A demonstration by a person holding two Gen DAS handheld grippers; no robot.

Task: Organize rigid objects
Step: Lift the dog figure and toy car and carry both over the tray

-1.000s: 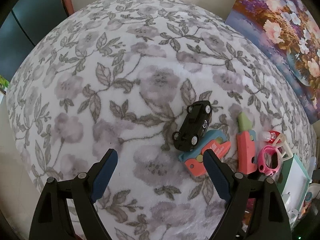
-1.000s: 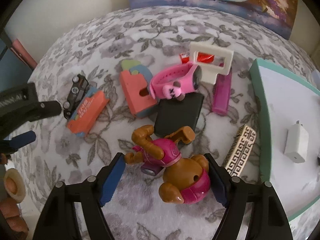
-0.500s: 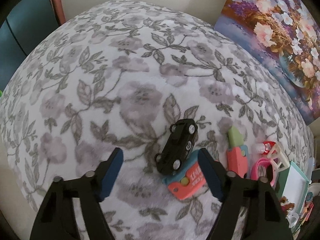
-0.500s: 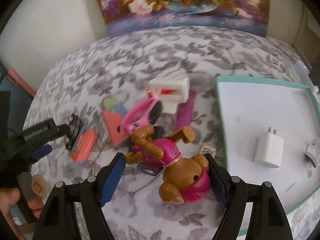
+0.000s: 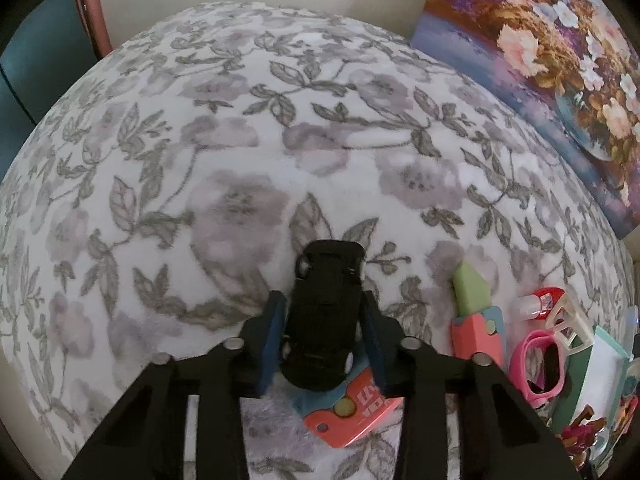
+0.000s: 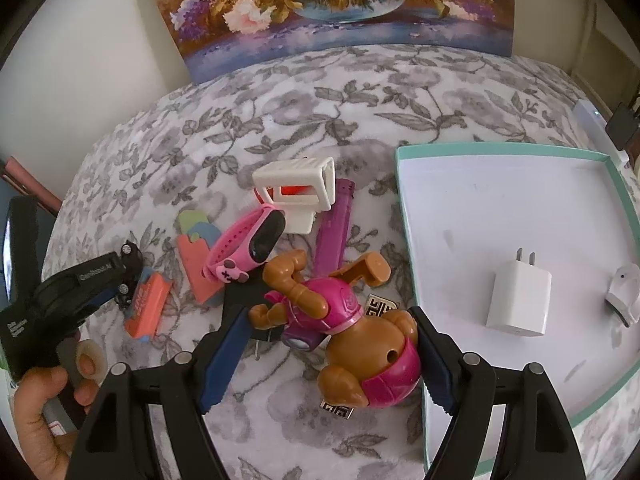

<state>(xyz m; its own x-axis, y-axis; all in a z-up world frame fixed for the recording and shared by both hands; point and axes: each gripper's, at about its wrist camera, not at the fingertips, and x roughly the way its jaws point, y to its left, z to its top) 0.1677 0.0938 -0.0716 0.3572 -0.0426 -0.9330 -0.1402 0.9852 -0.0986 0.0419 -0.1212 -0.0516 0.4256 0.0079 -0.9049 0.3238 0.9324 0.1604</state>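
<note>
A black toy car (image 5: 328,276) lies on the flowered cloth, its rear end over an orange and teal card (image 5: 356,408). My left gripper (image 5: 322,308) is closing on the car, and both blue pads press its sides. The right wrist view shows that gripper (image 6: 100,280) at the far left, held by a hand (image 6: 40,408). My right gripper (image 6: 328,320) is shut on a brown and pink toy dog (image 6: 360,340), held above the cloth beside a teal-rimmed white tray (image 6: 404,208).
A coral block (image 6: 196,264), a pink watch (image 6: 248,248), a white frame (image 6: 304,184), a purple bar (image 6: 334,232) and a patterned tile (image 6: 382,304) crowd the middle. A white charger (image 6: 518,300) lies in the tray. A flower painting (image 6: 340,8) leans on the wall behind.
My left gripper came down over the black car and shut on its sides. My right gripper, still holding the toy dog, rose and turned, so more of the tray shows.
</note>
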